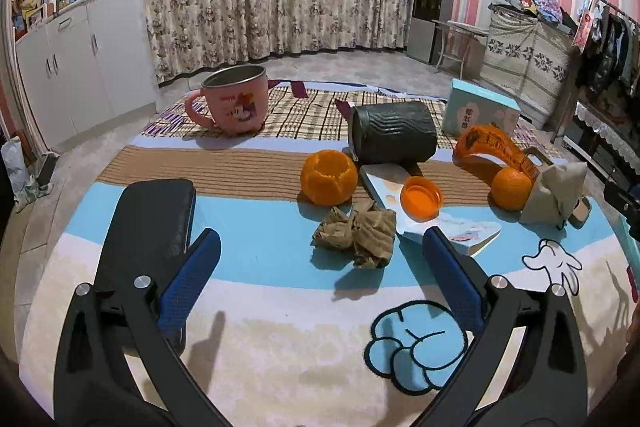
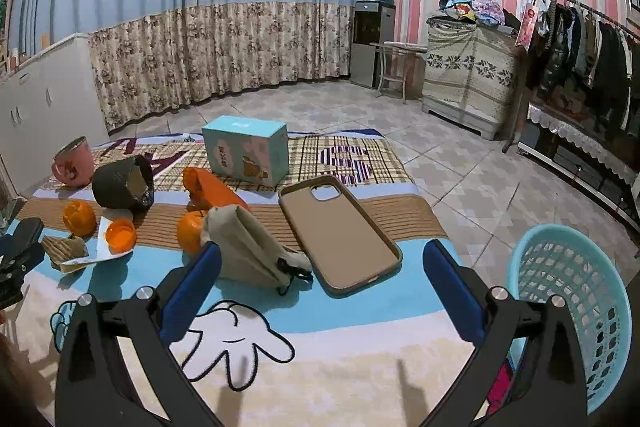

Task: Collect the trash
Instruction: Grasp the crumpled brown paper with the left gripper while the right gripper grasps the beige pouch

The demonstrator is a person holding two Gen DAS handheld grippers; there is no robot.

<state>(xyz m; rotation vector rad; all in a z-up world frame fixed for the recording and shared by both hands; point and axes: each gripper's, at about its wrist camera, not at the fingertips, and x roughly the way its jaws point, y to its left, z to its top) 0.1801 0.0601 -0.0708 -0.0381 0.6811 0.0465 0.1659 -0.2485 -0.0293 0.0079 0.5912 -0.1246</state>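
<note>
Brown crumpled paper (image 1: 356,237) lies on the blanket (image 1: 260,259) just ahead of the left gripper (image 1: 320,255), slightly right of its centre line, with both jaws spread wide and empty, probably lined up to close on it. An emptied orange peel (image 1: 329,177) and an orange cap (image 1: 421,197) sit just beyond. The right gripper (image 2: 322,267) is likewise released, holding nothing; a blue basket (image 2: 576,307) stands close at its right, likely the bin, though its contents are hard to make out.
</note>
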